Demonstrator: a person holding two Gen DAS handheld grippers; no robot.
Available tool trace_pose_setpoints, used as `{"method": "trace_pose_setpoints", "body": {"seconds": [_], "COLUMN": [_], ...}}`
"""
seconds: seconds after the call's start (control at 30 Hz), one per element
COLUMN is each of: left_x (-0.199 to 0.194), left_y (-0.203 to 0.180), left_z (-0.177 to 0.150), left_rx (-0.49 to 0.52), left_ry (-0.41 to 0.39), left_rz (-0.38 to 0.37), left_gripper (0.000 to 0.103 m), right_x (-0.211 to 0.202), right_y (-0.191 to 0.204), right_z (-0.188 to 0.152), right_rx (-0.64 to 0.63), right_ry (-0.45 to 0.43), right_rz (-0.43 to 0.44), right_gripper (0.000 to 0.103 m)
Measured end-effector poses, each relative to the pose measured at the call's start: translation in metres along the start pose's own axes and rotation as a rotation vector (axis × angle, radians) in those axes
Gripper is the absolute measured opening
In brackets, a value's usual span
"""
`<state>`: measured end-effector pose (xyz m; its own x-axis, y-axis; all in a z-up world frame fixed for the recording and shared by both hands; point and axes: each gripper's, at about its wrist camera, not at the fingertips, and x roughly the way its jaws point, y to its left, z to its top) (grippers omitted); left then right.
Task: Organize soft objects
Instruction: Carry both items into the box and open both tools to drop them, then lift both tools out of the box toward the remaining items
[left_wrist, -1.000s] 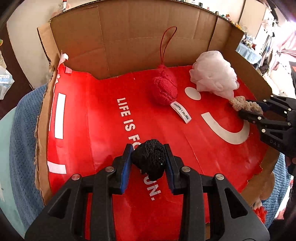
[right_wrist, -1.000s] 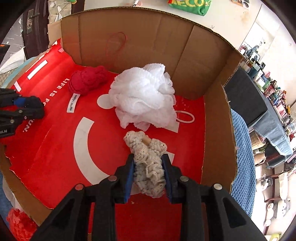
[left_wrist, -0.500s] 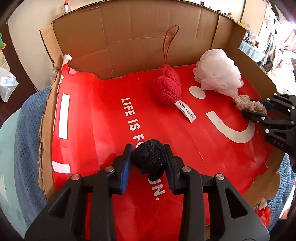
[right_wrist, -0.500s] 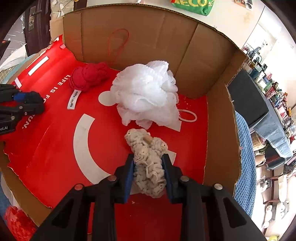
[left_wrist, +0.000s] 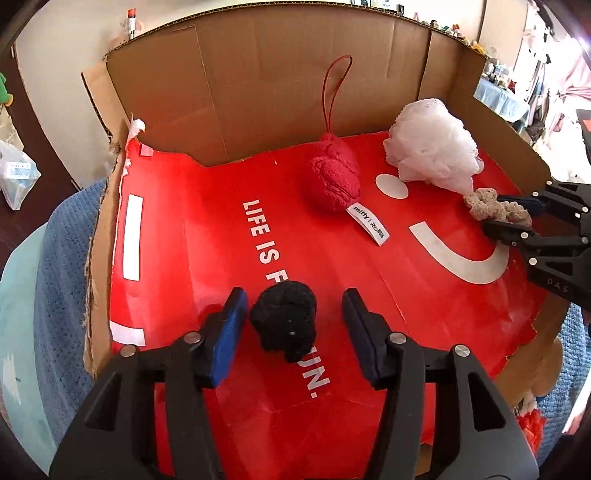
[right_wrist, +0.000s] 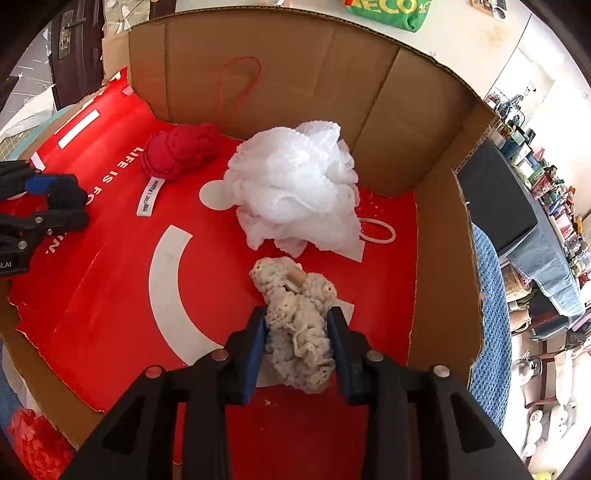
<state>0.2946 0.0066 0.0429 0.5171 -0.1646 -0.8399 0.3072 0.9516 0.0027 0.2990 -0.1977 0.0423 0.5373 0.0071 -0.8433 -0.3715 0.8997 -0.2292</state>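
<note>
Red printed liner (left_wrist: 207, 258) floors an open cardboard box (left_wrist: 280, 81). Left claw (left_wrist: 291, 314) has just been spreading, pads clear of the black knit ball (left_wrist: 284, 319) lying between them; right claw (right_wrist: 295, 325), also easing, flanks the cream crochet scrunchie (right_wrist: 299, 332), pads touching. Both look light, squashy, snag-prone; pinch across the bulk's middle.
</note>
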Motion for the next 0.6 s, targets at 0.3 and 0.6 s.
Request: {"method": "trace_pose_setpoints", "body": {"seconds": [0.3, 0.6], "left_x": [-0.006, -0.029], "left_y": [-0.002, -0.004], "left_z": [-0.001, -0.005], "left_rx": [-0.009, -0.012], "left_ry": [-0.012, -0.078], "left_rz": [-0.011, -0.019], "left_gripper": [0.056, 0.070], "right_x": [-0.006, -0.031], "right_y": [0.003, 0.009], "right_z": [0.000, 0.000], "right_rx": [-0.009, 0.005], "right_ry": [-0.014, -0.081], "right_rz": [0.002, 0.010], "right_gripper": [0.050, 0.065]}}
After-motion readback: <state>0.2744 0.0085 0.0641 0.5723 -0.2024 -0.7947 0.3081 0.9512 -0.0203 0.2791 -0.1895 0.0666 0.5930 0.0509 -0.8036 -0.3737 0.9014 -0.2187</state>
